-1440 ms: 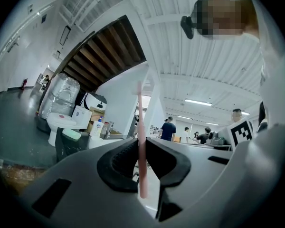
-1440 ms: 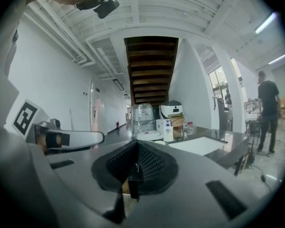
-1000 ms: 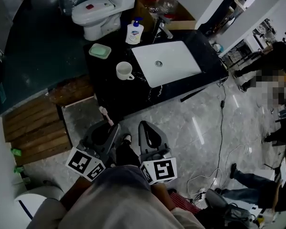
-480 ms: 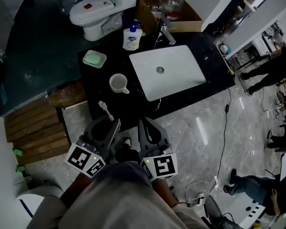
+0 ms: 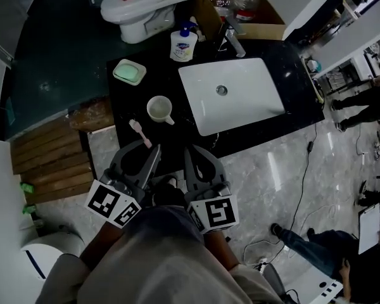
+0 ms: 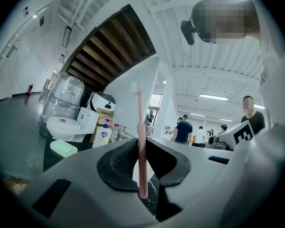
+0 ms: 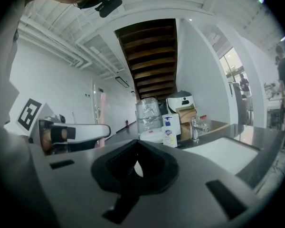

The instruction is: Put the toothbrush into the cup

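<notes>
A pink toothbrush [image 5: 139, 133] stands clamped between the jaws of my left gripper [image 5: 147, 159], its white bristle head pointing towards the counter. In the left gripper view the toothbrush [image 6: 140, 141] rises upright from the left gripper [image 6: 141, 152], which is shut on its handle. The white cup [image 5: 159, 109] stands on the black counter [image 5: 130, 103], just beyond the brush head and left of the sink. My right gripper [image 5: 195, 164] hangs beside the left one at the counter's front edge. Seen from its own camera, the right gripper [image 7: 135, 163] is shut with nothing in it.
A white sink [image 5: 231, 94] with a faucet [image 5: 233, 38] fills the counter's right part. A green soap dish [image 5: 128, 72] and a soap bottle [image 5: 183, 43] stand at the back. A toilet [image 5: 145, 2] sits behind. People stand at the far right.
I have come closer to the counter. Both grippers moved forward together, and the brush head now lies just short of the cup instead of over the floor.
</notes>
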### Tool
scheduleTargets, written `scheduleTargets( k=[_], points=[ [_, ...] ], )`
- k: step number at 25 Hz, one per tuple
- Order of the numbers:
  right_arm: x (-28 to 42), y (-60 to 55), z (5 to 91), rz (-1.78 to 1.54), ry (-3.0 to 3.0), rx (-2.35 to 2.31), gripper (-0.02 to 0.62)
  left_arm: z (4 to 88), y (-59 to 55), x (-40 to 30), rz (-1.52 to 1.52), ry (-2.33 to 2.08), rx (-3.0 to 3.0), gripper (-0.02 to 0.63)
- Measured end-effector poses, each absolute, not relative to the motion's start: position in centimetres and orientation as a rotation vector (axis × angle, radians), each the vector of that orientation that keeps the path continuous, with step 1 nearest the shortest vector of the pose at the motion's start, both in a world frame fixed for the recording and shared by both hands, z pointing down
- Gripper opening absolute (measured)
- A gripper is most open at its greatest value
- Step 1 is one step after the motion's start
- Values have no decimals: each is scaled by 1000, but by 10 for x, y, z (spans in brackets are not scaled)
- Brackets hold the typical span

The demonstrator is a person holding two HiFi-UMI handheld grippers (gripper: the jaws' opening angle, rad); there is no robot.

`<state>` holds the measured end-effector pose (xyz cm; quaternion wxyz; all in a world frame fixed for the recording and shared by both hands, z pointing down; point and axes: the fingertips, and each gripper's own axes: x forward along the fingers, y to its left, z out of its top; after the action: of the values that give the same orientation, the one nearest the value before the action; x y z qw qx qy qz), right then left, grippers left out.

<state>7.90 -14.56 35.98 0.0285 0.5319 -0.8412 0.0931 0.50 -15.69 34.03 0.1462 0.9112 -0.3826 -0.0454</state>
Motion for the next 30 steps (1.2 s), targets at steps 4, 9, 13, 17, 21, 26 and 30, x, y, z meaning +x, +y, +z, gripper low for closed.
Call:
scheduleTargets(
  k=[4,9,13,17,21,26,30],
  points=[
    [78,-154,363,305,-2596,1624,6,337,-168,4,-132,-1121,2625,57],
    [75,-164,367,316,-2593,1620,6,336,-187,0,-137,-1135,2630,57],
    [71,-174,367,318,-2587,1619,6,334,-205,-4,-144,-1140,2633,57],
    [67,-186,370,325,-2571,1617,6,334,-223,-8,-148,-1139,2638,57],
    [62,-199,375,340,-2559,1617,6,337,-239,-12,-147,-1131,2634,57],
    [57,-213,382,367,-2542,1622,6,347,-258,-14,-130,-1121,2624,57],
    [53,-224,385,383,-2530,1627,6,352,-271,-14,-121,-1110,2623,57]
  ],
)
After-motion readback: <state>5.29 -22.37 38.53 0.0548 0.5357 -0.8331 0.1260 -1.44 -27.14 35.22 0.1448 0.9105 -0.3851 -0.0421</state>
